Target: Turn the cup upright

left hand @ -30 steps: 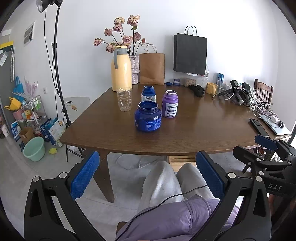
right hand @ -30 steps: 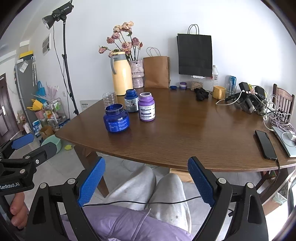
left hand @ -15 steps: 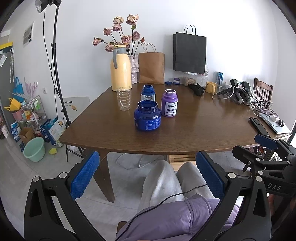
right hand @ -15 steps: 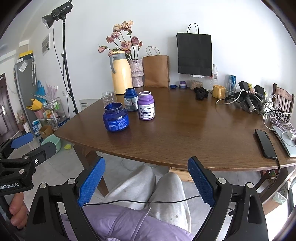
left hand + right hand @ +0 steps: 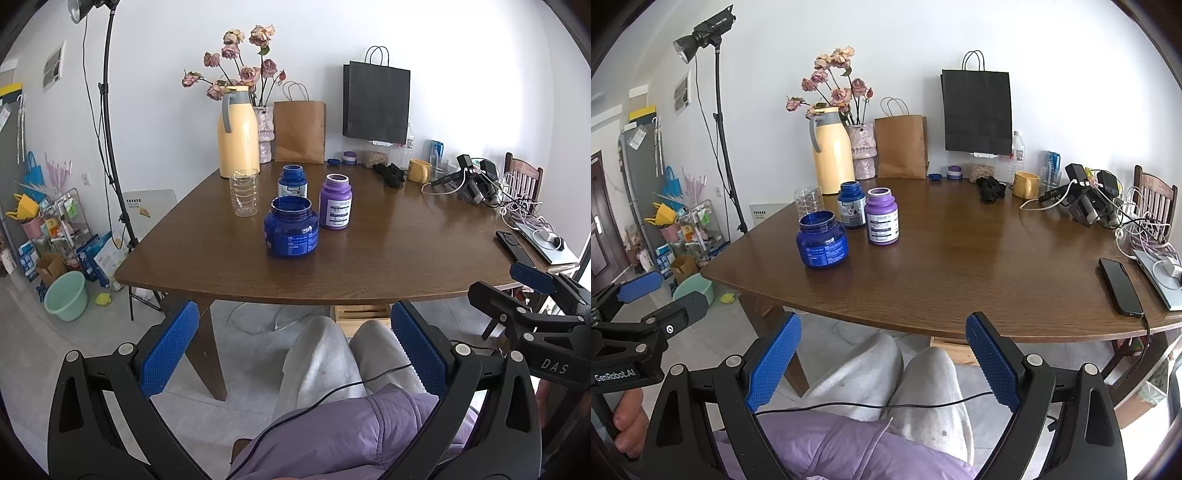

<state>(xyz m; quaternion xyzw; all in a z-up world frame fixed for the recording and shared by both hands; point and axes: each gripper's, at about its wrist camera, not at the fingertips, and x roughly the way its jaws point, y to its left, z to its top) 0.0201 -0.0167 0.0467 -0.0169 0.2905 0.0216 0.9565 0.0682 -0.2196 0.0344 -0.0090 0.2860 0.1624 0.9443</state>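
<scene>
Nothing moved; both hand-held grippers (image 5: 291, 347) (image 5: 882, 354) gape; only left view shows whole cup (image 5: 243, 192).

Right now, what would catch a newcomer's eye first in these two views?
Four containers cluster near the brown wooden table's near left corner: a squat dark blue open jar in front, a purple bottle, a smaller blue bottle, and a clear ribbed plastic cup to the left. Behind them a tall yellow thermos jug stands. Both grippers' jaws hang open over the lap.
</scene>
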